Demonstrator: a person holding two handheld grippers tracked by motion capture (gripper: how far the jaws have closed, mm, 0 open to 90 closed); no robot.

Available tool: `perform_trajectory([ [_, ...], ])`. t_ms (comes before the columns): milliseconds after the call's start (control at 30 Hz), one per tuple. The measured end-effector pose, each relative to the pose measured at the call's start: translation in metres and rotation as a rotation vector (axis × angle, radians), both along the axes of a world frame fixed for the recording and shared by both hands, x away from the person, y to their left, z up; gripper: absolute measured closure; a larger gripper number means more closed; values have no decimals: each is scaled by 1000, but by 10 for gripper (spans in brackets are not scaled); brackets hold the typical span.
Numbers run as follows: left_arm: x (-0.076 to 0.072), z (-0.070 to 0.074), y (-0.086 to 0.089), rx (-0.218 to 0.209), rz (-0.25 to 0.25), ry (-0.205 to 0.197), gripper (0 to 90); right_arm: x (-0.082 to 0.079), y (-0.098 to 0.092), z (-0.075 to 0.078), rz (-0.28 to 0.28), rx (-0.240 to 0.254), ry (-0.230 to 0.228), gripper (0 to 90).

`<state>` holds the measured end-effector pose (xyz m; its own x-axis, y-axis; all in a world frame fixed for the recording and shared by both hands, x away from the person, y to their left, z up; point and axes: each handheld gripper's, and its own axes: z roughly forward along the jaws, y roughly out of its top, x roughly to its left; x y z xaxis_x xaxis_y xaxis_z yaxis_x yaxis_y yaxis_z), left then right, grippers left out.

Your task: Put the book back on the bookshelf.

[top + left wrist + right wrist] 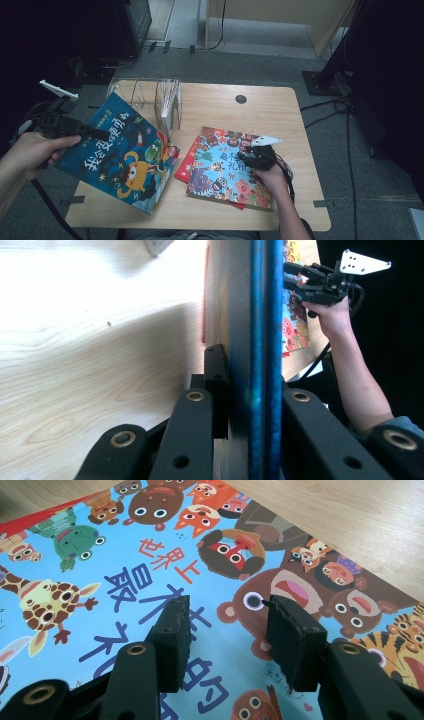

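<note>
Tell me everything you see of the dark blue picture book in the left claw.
The dark blue picture book is a thin hardcover with a yellow one-eyed monster, a green creature and pale lettering on its cover. The left claw is shut on its upper left edge; the left gripper view shows its blue edge clamped between the jaws. It lies tilted at the table's left front, its lower edge overhanging and its right corner beside the red book.

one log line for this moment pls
left gripper: shut on blue book, lifted | right gripper: open over animal book | rack: behind

Wooden table (300, 130), grey floor (250, 65)
</note>
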<state>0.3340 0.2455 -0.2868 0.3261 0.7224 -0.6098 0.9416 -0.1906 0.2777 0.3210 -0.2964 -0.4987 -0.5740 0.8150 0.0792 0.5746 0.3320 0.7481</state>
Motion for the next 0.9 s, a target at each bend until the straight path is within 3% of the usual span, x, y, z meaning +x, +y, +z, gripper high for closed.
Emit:
perform_trajectory([
  [233, -4, -2, 25, -4, 58, -10, 821, 0, 1, 0, 2, -5, -6, 521],
  [500, 1, 0, 58, 50, 140, -10, 820, 0, 1, 0, -1, -8, -7, 521],
  [667, 11, 4, 75, 75, 198, -14, 819, 0, 1, 0, -2, -5, -7, 523],
  [900, 31, 14, 81, 121, 254, -8, 815, -1, 1, -1, -5, 0, -4, 522],
])
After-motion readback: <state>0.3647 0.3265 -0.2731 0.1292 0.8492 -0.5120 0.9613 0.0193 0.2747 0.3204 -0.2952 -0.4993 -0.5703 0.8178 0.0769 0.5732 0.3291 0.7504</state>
